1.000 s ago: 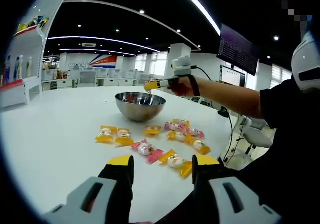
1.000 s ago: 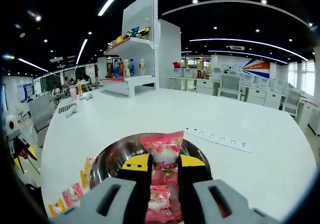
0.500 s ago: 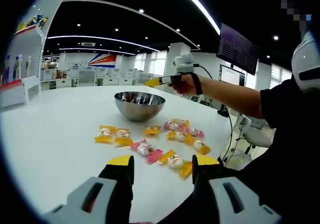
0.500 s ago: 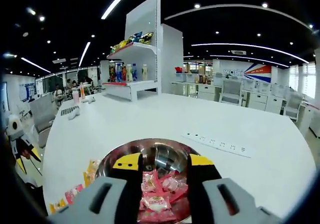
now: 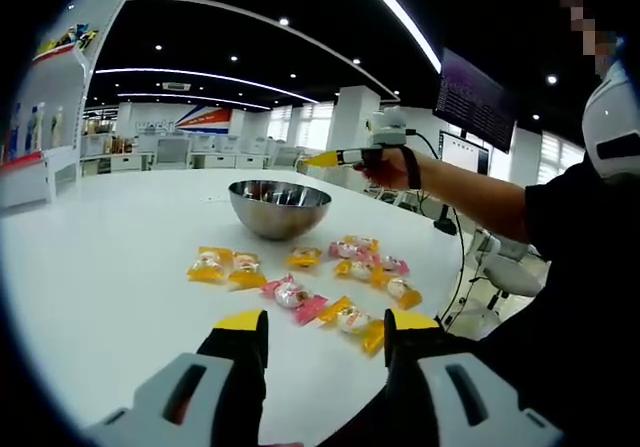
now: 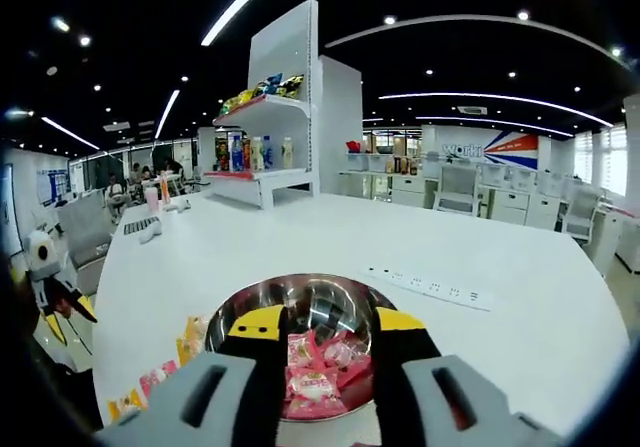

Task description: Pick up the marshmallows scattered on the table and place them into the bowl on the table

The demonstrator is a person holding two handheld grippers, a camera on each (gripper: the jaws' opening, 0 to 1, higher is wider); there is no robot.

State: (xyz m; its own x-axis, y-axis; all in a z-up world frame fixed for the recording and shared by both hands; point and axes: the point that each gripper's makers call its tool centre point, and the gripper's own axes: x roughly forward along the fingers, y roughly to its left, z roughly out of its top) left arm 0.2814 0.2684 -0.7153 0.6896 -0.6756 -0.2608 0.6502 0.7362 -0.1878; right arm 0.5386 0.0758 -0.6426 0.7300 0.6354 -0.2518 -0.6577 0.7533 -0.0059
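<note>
A steel bowl [image 5: 279, 217] stands mid-table. In front of it lie several wrapped marshmallows: yellow ones [image 5: 208, 267] on the left, a pink one [image 5: 290, 295] in the middle, more [image 5: 390, 265] on the right. My left gripper [image 5: 327, 322] hovers open and empty just short of the nearest yellow marshmallow [image 5: 352, 321]. My right gripper [image 5: 338, 157], held by a hand, is above the bowl's right side. In the right gripper view, the right gripper [image 6: 328, 322] is open over the bowl [image 6: 300, 282], where pink marshmallows [image 6: 318, 367] lie.
The white table [image 5: 110, 257] is wide and bare on the left. A power strip [image 6: 430, 287] lies beyond the bowl. A shelf unit [image 6: 265, 137] with bottles and snacks stands at the far edge. The person's dark sleeve [image 5: 570, 227] is at the right.
My right gripper opened and dropped its pink marshmallow into the bowl, then drew back to the right above the bowl. The left gripper stayed put.
</note>
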